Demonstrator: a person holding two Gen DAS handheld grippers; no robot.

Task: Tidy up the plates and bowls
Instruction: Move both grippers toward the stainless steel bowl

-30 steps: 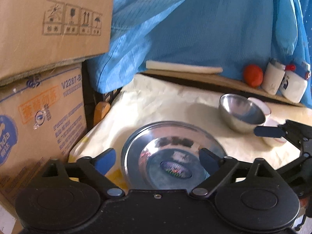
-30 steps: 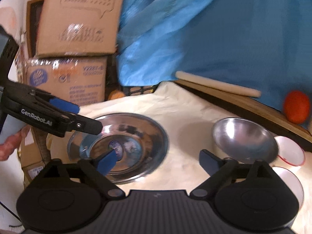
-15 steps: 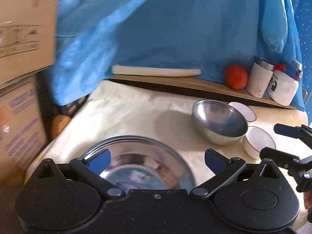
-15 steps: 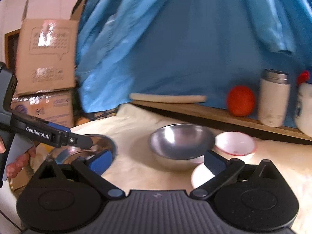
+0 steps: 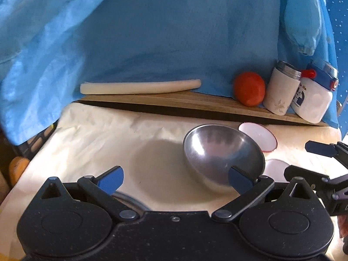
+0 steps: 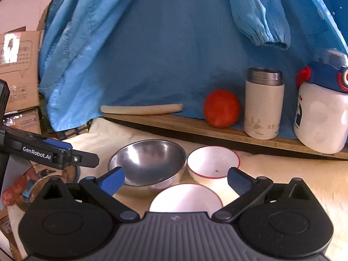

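A steel bowl [image 5: 221, 154] [image 6: 148, 161] stands on the cream cloth. Two white red-rimmed bowls sit by it: a far one [image 6: 213, 162] [image 5: 257, 136] and a near one [image 6: 186, 198] [image 5: 275, 167]. A steel plate [image 5: 128, 199] shows only as a rim under my left gripper, and at the left edge of the right wrist view [image 6: 43, 178]. My left gripper [image 5: 175, 179] is open and empty, left of the steel bowl. My right gripper [image 6: 175, 179] is open and empty, above the near white bowl.
A wooden ledge [image 6: 217, 130] at the back carries a white roll [image 6: 141, 109], a red ball [image 6: 221, 108], a beige flask [image 6: 264, 106] and a white jar [image 6: 322, 117]. Blue cloth [image 6: 174, 43] hangs behind. Cardboard boxes [image 6: 17, 69] stand at left.
Both grippers have swung to the right. The steel plate has slid out under the left gripper, and the bowls now sit in the middle of both views. Both stay open.
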